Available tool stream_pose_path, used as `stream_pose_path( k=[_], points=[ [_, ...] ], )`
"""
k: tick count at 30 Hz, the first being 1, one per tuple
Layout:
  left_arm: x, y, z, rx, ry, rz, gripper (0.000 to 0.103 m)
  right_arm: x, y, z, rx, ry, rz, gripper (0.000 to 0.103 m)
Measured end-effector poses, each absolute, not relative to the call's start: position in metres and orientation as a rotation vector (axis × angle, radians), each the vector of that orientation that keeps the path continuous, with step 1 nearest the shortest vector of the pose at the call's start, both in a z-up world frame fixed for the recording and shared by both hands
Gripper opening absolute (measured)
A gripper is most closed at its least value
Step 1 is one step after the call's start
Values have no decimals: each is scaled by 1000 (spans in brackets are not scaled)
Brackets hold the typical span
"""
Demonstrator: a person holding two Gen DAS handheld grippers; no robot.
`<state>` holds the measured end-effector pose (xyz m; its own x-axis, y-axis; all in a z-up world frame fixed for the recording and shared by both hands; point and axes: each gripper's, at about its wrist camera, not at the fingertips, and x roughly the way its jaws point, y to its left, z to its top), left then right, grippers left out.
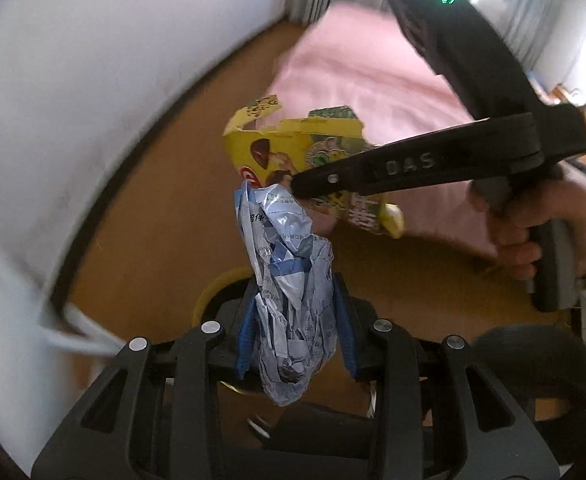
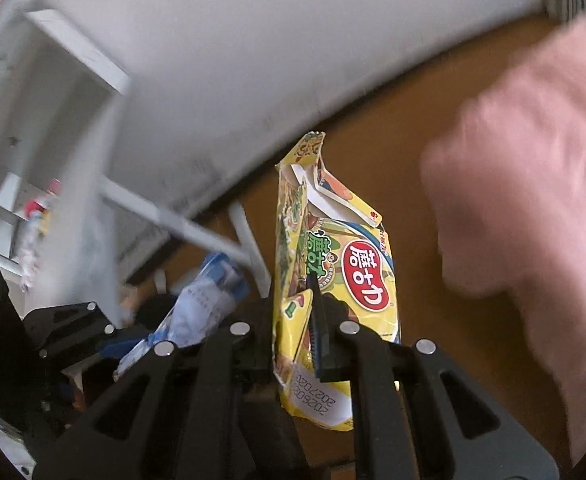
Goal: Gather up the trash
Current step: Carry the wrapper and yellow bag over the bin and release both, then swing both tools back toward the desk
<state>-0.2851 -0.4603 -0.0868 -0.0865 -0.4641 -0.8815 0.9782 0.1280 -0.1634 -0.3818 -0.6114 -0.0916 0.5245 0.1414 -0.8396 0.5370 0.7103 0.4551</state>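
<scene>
My left gripper (image 1: 295,320) is shut on a crumpled blue-and-white plastic wrapper (image 1: 291,276) that sticks up between the blue pads. My right gripper (image 2: 297,320) is shut on a torn yellow snack box (image 2: 329,280), flattened and upright. In the left wrist view the right gripper (image 1: 299,186) reaches in from the right, still holding the yellow box (image 1: 293,148) just above the wrapper. In the right wrist view the blue wrapper (image 2: 197,304) and the left gripper (image 2: 149,336) show at lower left.
A brown floor (image 1: 165,184) lies below. A pink bedspread (image 1: 373,72) is at the right, a white wall (image 1: 73,80) at the left. A yellow-rimmed bin (image 1: 217,292) sits under the left gripper. A white rack (image 2: 73,140) stands at the left.
</scene>
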Motion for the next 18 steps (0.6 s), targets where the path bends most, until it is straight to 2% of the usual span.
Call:
stream_pose_path(
  k=[2, 7, 15, 17, 18],
  points=[
    [-285, -472, -141, 750, 1103, -1297, 34, -383, -620, -142, 844, 1106, -235, 13],
    [-282, -483, -218, 834, 1230, -1179, 34, -378, -616, -238, 966, 1269, -170, 13],
    [-278, -488, -230, 825, 1270, -1158, 36, -373, -612, -267, 1068, 1249, -126, 13],
    [-280, -491, -228, 818, 1289, -1146, 55, -375, -621, -269, 1110, 1259, -124, 28],
    [-279, -493, -226, 798, 1287, -1139, 80, -376, -624, -270, 1133, 1277, -128, 62]
  ],
)
